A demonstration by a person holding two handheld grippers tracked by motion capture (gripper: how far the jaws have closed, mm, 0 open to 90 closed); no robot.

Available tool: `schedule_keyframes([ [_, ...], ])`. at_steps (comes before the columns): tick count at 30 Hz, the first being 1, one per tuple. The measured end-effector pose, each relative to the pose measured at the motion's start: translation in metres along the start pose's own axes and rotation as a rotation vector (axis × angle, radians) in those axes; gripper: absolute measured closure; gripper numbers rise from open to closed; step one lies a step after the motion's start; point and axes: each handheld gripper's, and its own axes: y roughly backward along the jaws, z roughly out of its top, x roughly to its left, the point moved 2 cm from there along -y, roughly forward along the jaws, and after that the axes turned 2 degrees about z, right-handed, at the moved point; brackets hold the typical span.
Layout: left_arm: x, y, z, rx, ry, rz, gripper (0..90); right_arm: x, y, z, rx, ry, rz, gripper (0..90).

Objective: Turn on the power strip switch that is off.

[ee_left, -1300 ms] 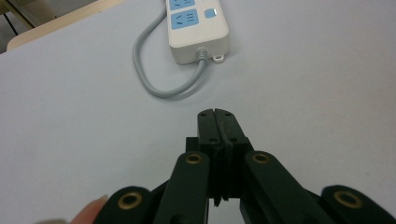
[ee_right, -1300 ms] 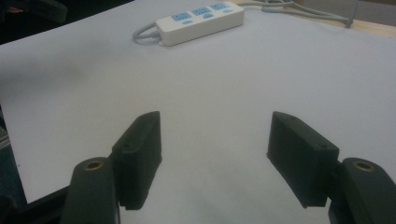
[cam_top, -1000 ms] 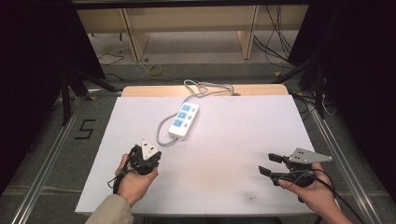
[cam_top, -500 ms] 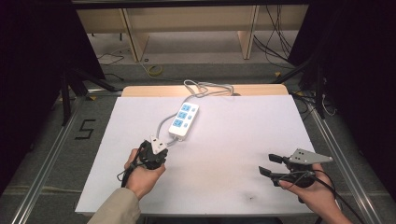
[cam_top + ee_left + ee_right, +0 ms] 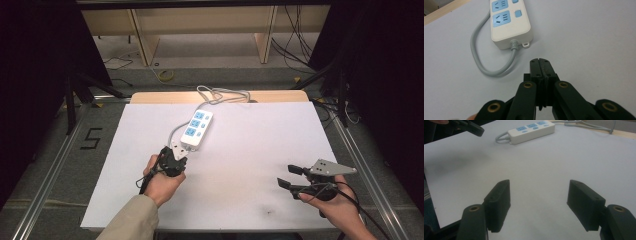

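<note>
Lying on the white tabletop (image 5: 250, 165) toward its far edge, the power strip (image 5: 198, 127) is untouched, its grey cord (image 5: 477, 50) looping out of the near end and away over the far edge. Nothing has been gripped or shifted as far as the pictures show; the whole handling appears still ahead. The left tongs (image 5: 540, 65) hover just short of the strip's near end, jaws pressed fully together and empty. The right tongs (image 5: 539, 202) wait well apart near the person's side, jaws spread wide with nothing between them. The strip's far end is cut off in the left gripper view, and where the cord ends is not to be made out.
</note>
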Motion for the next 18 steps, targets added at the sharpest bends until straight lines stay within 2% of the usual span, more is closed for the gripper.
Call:
schedule_keyframes([
  [4,0.002,-0.006,0.005,0.012,-0.001,0.000,89.9,0.000,0.001,0.000,-0.004,-0.002,0.001,35.4],
  [18,0.005,-0.021,0.020,0.009,-0.002,0.017,89.9,0.000,0.001,0.000,-0.002,-0.005,0.002,35.4],
])
